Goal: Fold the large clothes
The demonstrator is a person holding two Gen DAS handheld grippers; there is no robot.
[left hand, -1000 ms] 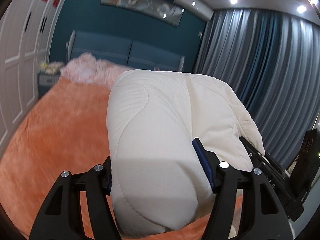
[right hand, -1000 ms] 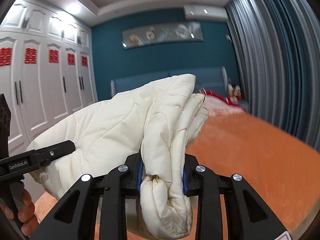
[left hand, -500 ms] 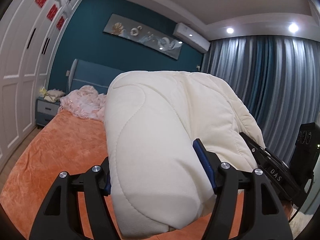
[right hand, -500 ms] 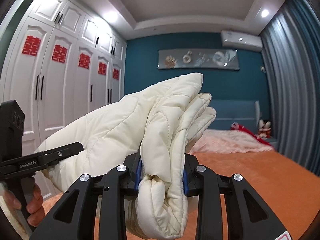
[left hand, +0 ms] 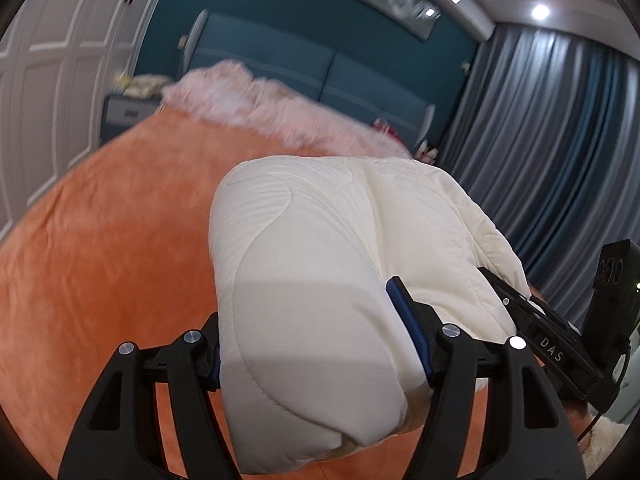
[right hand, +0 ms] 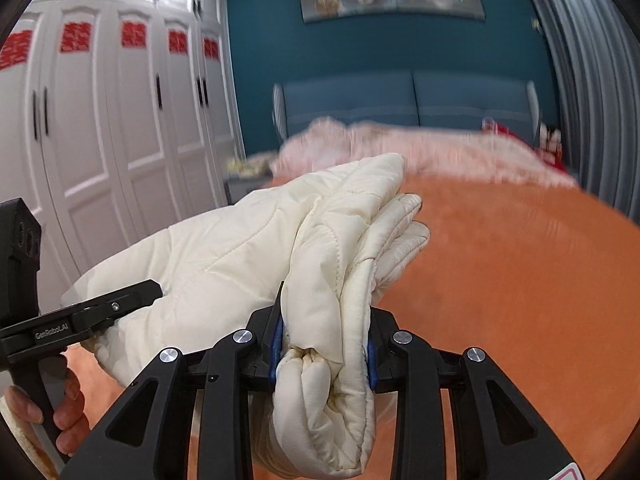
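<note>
Left gripper (left hand: 320,344) was clamped on the cream quilted jacket (left hand: 320,280); right gripper (right hand: 324,344) pinched a bunched edge of it. The folded bundle hung between both, above the orange bedspread (left hand: 100,240). Pink bedding (right hand: 420,148) lay at 12 o'clock, white wardrobe (right hand: 100,120) at 9.

Left gripper (left hand: 320,328) and right gripper (right hand: 324,344) both clamped on fabric.
</note>
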